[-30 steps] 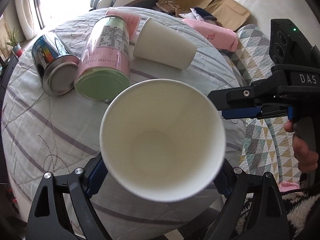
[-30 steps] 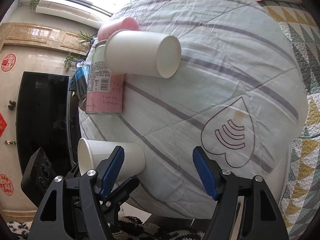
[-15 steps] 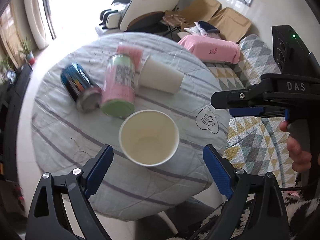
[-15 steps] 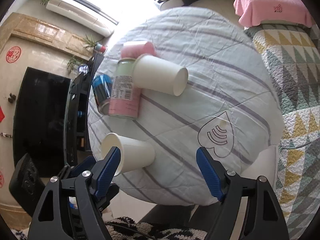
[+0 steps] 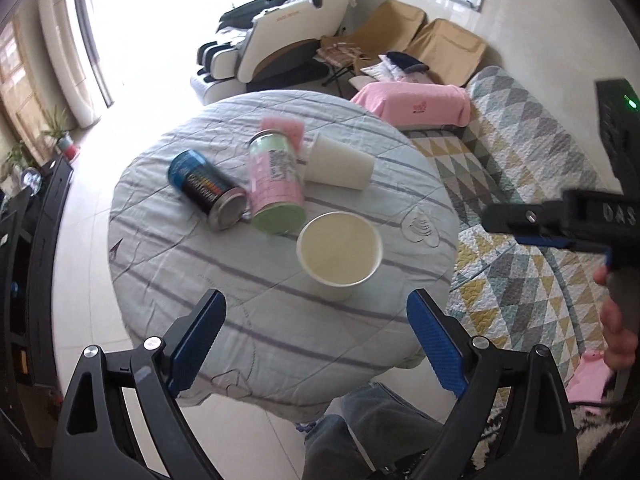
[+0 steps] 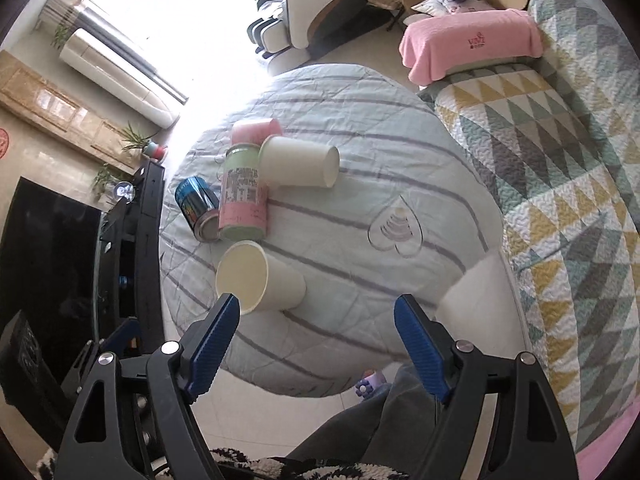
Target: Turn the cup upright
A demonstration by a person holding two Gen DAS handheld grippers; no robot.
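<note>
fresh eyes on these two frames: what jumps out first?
The upright paper cup stands mouth-up near the front of the round quilted table, free of both grippers. Behind it lies a cluster on its side: a second paper cup, a pink-labelled can and a dark blue can. The left gripper and right gripper both hang open, set back from the table edge.
</note>
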